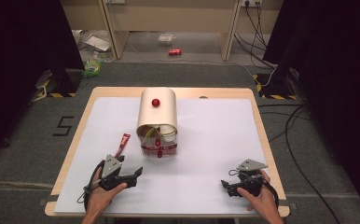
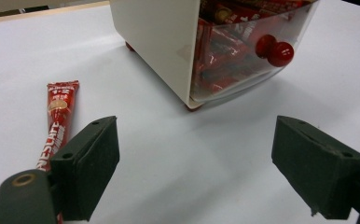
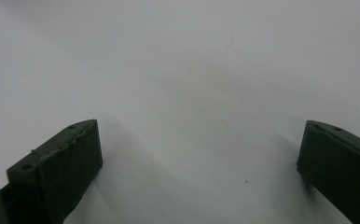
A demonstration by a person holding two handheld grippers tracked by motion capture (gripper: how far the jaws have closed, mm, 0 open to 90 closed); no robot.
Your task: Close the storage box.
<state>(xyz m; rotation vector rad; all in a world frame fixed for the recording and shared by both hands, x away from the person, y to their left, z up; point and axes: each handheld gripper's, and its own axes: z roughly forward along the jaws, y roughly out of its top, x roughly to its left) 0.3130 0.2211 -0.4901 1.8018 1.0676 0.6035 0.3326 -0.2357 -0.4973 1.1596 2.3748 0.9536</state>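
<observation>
Left claw (image 1: 130, 178) rests low on the desk (image 1: 215, 140) at lower left, jaws wide and empty, aimed toward the cream dispenser box (image 1: 157, 114). A red sachet (image 1: 122, 143) lies flat just beside it. Right claw (image 1: 228, 186), lower right, gapes wide too.

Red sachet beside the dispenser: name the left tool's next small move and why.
Probably swing the left tool left and lower it over the red sachet. Its jaws stand wide open and empty, and the sachet lies flat on the white sheet, beside the near left jaw, apart from the dispenser.
</observation>
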